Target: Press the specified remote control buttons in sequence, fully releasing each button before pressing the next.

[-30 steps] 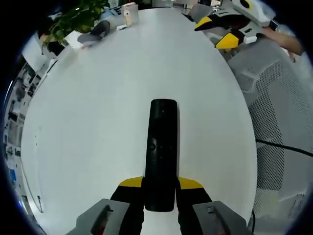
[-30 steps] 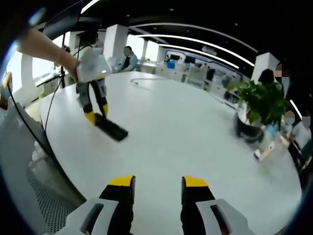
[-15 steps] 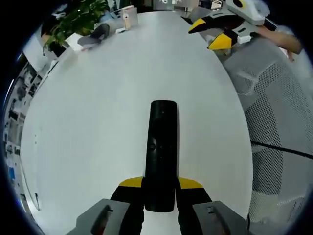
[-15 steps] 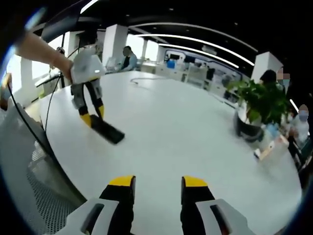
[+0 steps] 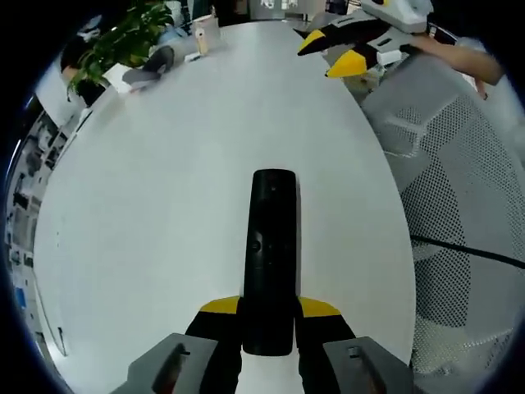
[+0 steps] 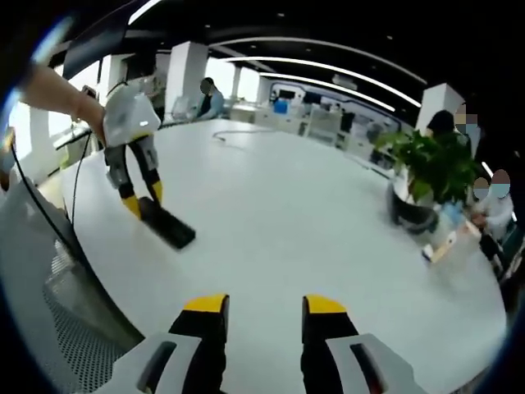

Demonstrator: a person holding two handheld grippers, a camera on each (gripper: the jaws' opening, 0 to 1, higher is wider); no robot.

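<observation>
White tabletop [image 5: 164, 205], large, rounded edge; a grey mesh chair [image 5: 459, 189] stands just off its edge on my right side.

Potted plant [image 6: 431, 176] at the far edge of the tabletop, with a small pale box [image 5: 205, 33] and a flat grey object [image 5: 152, 59] beside it; I cannot tell what either is.

My left gripper [image 5: 267, 310]: jaws shut on the near end of the remote control [image 5: 271, 246], yellow tips flanking it on both sides. In the right gripper view the same gripper [image 6: 138, 205] comes down onto the remote near the tabletop's left edge.

Remote: long, slim, black, matte, rounded far end. It lies flat on the tabletop, running straight away from my left jaws. One small round button with a ring around it sits about mid-length; other buttons too dark to make out.

My right gripper [image 6: 261, 308]: jaws apart, nothing between them, above bare tabletop, well apart from the remote.
</observation>
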